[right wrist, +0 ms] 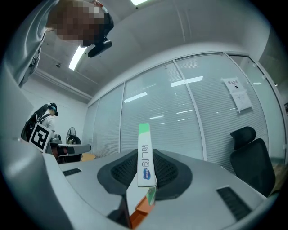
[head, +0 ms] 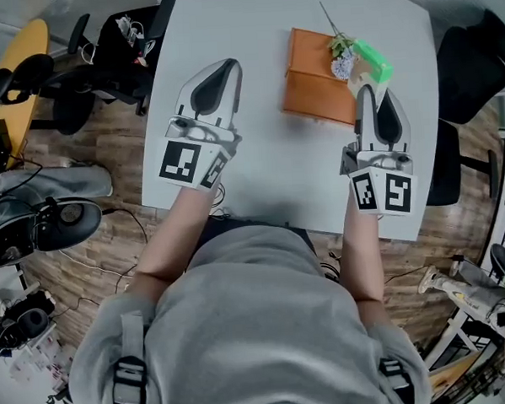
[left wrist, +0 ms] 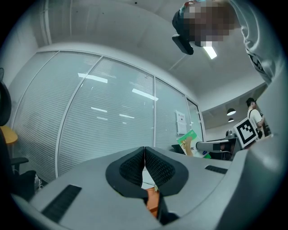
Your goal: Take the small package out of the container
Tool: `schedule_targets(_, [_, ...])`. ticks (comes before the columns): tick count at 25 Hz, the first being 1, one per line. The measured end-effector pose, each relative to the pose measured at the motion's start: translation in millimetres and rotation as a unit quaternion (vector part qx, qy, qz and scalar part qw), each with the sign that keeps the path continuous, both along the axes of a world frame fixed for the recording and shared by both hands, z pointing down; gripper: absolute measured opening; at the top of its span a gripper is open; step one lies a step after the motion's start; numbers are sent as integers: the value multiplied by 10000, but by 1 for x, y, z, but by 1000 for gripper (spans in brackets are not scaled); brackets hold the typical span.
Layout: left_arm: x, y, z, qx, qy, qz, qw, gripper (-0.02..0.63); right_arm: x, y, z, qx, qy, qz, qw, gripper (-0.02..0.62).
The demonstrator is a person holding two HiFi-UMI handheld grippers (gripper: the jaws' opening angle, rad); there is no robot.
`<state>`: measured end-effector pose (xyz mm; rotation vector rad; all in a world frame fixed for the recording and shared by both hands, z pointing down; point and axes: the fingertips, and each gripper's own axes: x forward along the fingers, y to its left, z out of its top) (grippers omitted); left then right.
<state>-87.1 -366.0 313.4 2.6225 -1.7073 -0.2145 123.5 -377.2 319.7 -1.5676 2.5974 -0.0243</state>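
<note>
Lifted level above the table, my right gripper [head: 377, 91] is shut on the small green and white package [head: 372, 61]. In the right gripper view the package [right wrist: 145, 155] stands edge-on between the black pads [right wrist: 168, 173]. The orange box-shaped container [head: 318, 88] lies on the white table [head: 259, 167], just left of and below the package. My left gripper [head: 218, 72] hovers over the table's left part, shut with nothing in it; its pads [left wrist: 157, 168] meet in the left gripper view. That view also catches the package [left wrist: 188, 141] off to the right.
A sprig of small flowers [head: 340, 55] rests on the container's far right corner. Black office chairs [head: 473, 67] stand right of the table, and more [head: 101, 53] to its left. A glass wall with blinds [left wrist: 99, 121] lies ahead. A person [left wrist: 254, 114] stands far off.
</note>
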Motion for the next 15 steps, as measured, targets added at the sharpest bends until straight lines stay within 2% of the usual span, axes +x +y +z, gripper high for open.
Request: schedule_targets(15, [-6,8,-9,64,-22,-4,10000,20,-4,12,-16,226,96,96,9997,115])
